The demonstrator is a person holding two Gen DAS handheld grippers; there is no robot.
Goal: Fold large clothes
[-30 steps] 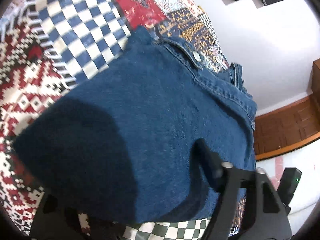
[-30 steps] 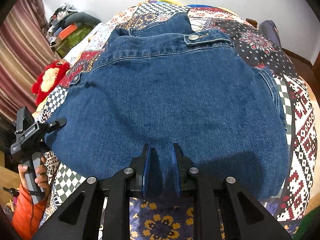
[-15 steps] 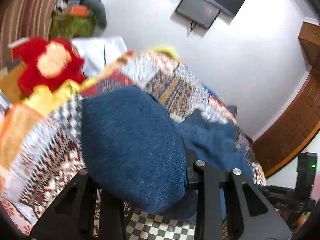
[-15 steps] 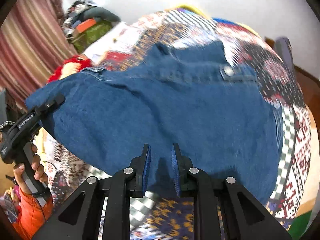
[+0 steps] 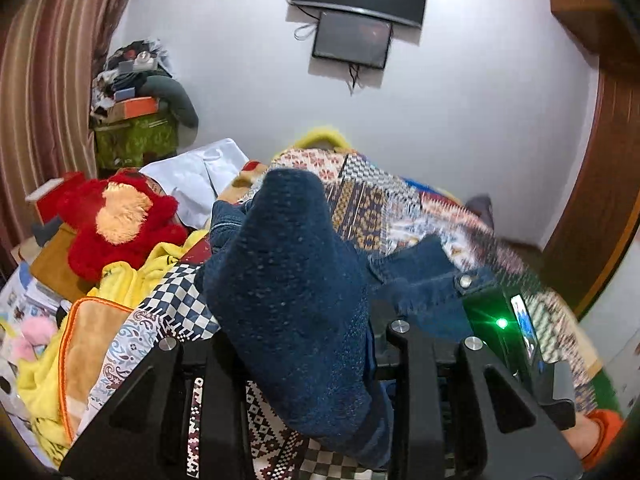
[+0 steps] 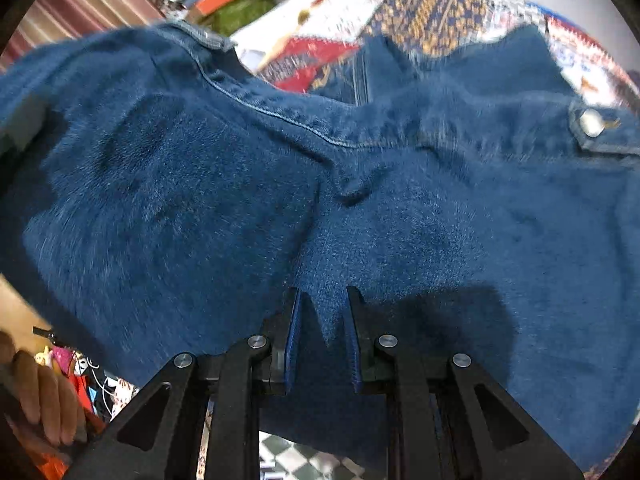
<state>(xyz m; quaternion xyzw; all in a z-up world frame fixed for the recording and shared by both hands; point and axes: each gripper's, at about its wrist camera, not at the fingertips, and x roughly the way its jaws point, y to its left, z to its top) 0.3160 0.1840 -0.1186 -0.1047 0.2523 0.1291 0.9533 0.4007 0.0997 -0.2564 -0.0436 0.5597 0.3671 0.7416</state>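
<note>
Denim jacket (image 6: 360,208) is rising off the patchwork bedspread (image 5: 372,208), where a second ago it lay flat; both grippers, left gripper (image 5: 304,344) and right gripper (image 6: 322,320), are staying clamped on its near hem, carrying it toward the collar, likely the halving fold.

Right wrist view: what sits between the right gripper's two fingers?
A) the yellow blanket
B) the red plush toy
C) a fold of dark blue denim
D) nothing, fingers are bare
C. In the right wrist view the right gripper has a fold of the dark blue denim garment pinched between its blue-padded fingers, and the cloth spreads out beyond them over the patchwork bedspread.
</note>
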